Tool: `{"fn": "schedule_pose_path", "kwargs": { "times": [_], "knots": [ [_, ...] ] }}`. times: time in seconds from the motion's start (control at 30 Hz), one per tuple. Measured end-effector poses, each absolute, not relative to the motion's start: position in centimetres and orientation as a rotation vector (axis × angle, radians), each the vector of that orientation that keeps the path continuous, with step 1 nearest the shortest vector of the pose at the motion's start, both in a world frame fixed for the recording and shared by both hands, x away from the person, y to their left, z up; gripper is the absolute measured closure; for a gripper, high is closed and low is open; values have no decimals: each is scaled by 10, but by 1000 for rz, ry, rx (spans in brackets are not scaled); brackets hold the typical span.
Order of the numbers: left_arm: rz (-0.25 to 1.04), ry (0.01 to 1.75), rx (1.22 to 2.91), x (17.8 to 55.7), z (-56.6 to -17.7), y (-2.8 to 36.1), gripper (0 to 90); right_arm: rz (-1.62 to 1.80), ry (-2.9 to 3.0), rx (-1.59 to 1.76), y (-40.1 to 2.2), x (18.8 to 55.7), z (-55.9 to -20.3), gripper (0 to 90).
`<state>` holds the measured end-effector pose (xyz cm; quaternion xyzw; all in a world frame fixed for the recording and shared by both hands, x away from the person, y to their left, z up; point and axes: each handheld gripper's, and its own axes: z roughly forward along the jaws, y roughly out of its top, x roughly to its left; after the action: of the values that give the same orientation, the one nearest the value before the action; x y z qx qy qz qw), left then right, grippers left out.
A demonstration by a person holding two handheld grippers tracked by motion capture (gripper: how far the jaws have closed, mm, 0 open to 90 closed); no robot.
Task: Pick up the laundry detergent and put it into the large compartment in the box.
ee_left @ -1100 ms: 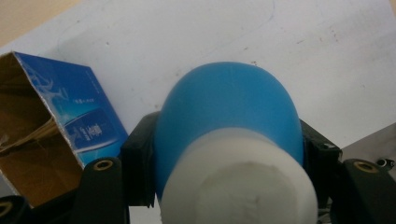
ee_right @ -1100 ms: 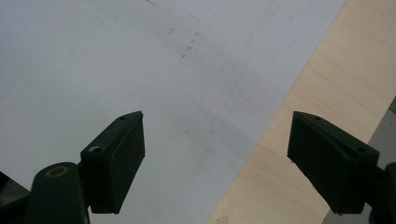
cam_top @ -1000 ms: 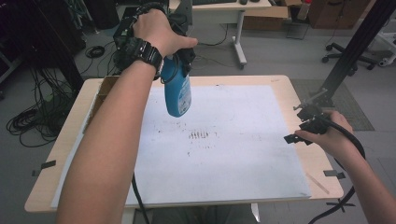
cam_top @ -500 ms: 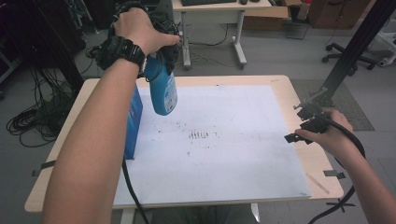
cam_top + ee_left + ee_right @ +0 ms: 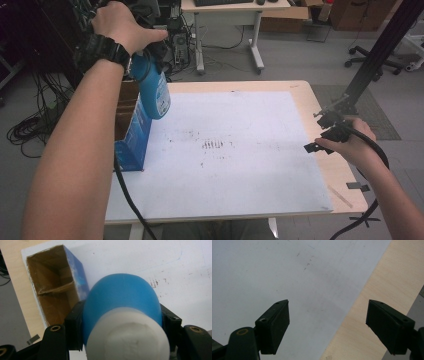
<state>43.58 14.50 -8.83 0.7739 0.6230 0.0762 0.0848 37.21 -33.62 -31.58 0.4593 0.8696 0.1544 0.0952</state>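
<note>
No wording can be read anywhere; the blue bottle (image 5: 154, 95) bears a pale label, too blurred; the blue box (image 5: 134, 137) likewise.

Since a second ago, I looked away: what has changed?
The left claw, clamped on the blue bottle, carried it leftward and away from the person, above the open blue box. The right claw stayed open at the table's right edge.
</note>
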Motion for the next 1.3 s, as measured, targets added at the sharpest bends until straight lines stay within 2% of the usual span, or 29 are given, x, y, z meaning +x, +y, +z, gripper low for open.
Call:
{"fn": "schedule_pose_path", "kwargs": {
  "times": [0.8,1.3],
  "knots": [
    [372,2017,2189,425,-81,208,376,450,2560,1367,-339,370,-311,192],
    [379,2082,2126,420,-92,236,376,461,2540,1383,-346,368,-306,192]
  ]
}}
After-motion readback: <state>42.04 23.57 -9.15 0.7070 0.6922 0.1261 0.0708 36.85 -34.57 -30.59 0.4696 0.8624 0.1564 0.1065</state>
